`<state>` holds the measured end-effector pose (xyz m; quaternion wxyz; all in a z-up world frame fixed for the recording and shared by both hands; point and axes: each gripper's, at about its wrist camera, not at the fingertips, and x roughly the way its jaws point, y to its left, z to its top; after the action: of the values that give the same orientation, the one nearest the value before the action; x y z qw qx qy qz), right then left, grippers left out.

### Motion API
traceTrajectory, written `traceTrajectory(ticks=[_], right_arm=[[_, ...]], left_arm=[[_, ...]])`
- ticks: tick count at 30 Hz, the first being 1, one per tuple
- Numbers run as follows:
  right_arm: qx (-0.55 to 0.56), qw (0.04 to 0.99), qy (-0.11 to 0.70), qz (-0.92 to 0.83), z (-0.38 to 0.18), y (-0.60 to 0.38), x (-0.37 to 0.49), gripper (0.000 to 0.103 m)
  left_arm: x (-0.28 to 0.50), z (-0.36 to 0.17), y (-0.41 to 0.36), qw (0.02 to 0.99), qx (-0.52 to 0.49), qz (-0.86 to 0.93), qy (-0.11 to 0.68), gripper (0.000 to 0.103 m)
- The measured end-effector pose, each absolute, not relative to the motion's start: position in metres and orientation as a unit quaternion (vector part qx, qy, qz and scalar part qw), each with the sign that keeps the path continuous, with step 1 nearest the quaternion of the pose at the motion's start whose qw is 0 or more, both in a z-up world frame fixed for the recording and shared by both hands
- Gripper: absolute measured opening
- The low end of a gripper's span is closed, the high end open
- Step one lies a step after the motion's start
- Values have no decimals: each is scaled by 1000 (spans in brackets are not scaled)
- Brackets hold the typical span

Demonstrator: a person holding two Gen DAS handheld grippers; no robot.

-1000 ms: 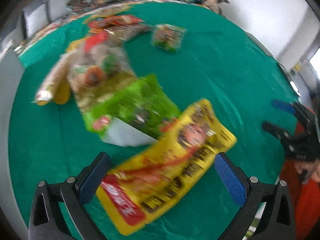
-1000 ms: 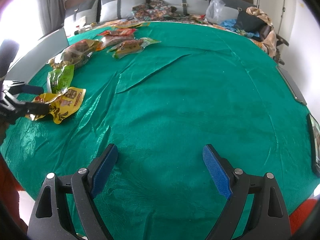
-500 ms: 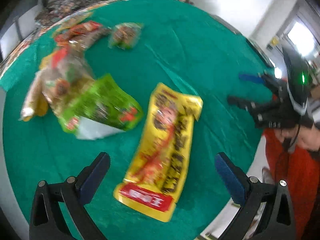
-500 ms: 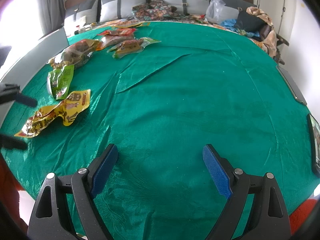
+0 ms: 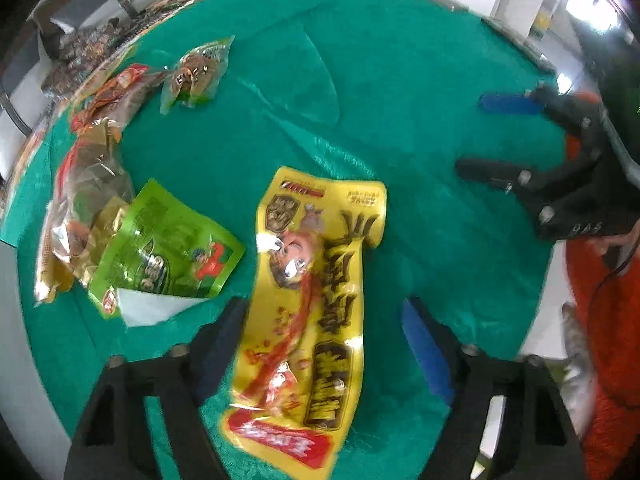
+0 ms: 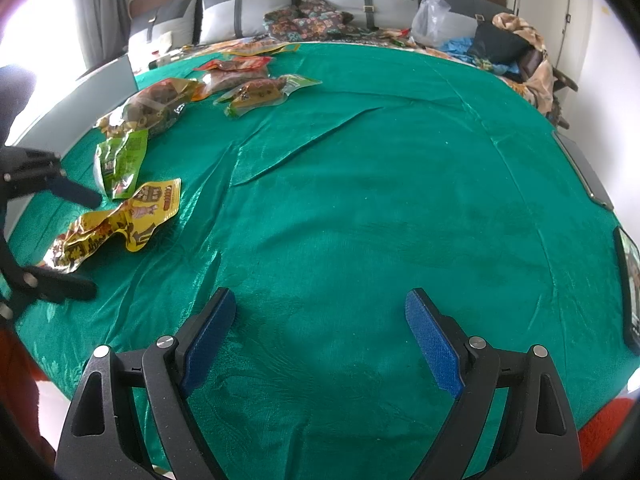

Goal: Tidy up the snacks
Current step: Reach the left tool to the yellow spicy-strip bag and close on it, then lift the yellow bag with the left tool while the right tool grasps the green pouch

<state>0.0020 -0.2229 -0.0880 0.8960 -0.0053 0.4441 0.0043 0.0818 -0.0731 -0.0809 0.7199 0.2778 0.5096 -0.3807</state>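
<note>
The left gripper (image 5: 320, 344) hangs over the near end of the yellow pack (image 5: 308, 308), low centre of the left wrist frame, jaws wide open either side of it and holding nothing. To grasp well, I'd lower squarely, pinch the flat sealed edge rather than the puffy middle, and avoid the green pack (image 5: 164, 252) just left. The right gripper (image 6: 320, 336) is open and empty over bare tabletop (image 6: 380, 200).
</note>
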Motion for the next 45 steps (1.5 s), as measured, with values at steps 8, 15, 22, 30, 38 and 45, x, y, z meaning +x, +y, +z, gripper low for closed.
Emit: traceTrajectory(ticks=[8, 15, 22, 30, 38, 45], right_arm=[[-6, 896, 445, 5, -89, -222, 2, 90], [-6, 896, 444, 4, -89, -221, 1, 90], [-7, 897, 442, 4, -89, -223, -1, 90], [-7, 897, 443, 4, -89, -223, 0, 90], [-7, 896, 443, 4, -89, -223, 0, 90], [10, 898, 434, 75, -65, -206, 7, 89]], left_arm=[[70, -72, -39, 762, 218, -323, 517, 42], [58, -73, 13, 807, 158, -210, 529, 42], [71, -76, 65, 835, 85, -123, 530, 42], [96, -78, 102, 849, -1, -60, 525, 42], [111, -86, 113, 859, -14, -48, 510, 53], [102, -89, 115, 865, 28, -49, 499, 68]])
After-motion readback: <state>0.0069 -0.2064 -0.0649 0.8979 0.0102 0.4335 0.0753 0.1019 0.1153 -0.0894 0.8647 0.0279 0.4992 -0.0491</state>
